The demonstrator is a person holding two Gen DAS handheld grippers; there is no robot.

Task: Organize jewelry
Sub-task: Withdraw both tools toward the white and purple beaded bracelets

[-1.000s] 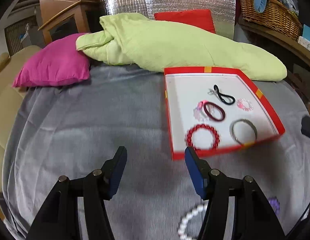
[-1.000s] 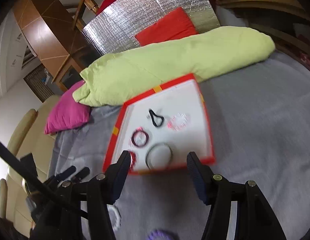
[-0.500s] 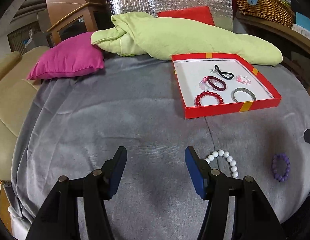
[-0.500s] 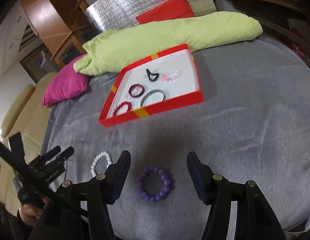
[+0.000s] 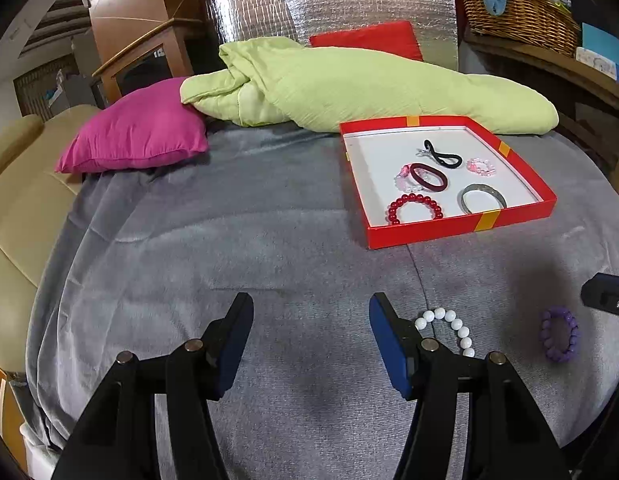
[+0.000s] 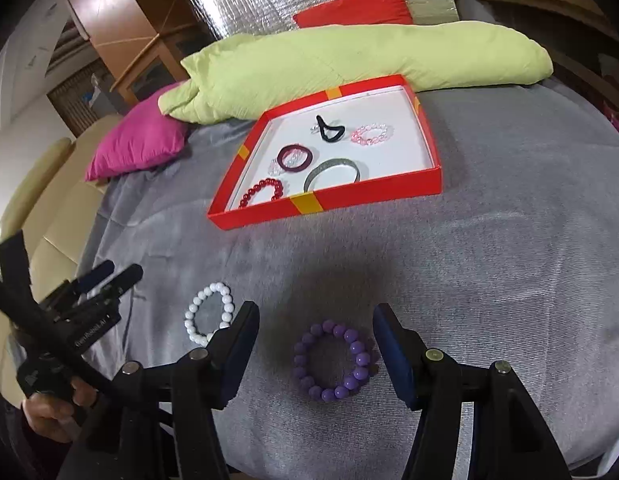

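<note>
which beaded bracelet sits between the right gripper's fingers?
The purple bracelet, on the grey cover between the open right gripper fingers; the white bracelet lies left, outside them.

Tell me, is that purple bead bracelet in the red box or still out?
Out. The purple bracelet lies on the grey blanket, between the right gripper's open fingers, well short of the red box.

White bracelet and purple bracelet lie flat near red box.

One line of white print ran along the black body of the left tool, seen from the right wrist camera. It was too small and blurred to read with certainty. Nothing else in either view carried legible writing.
</note>
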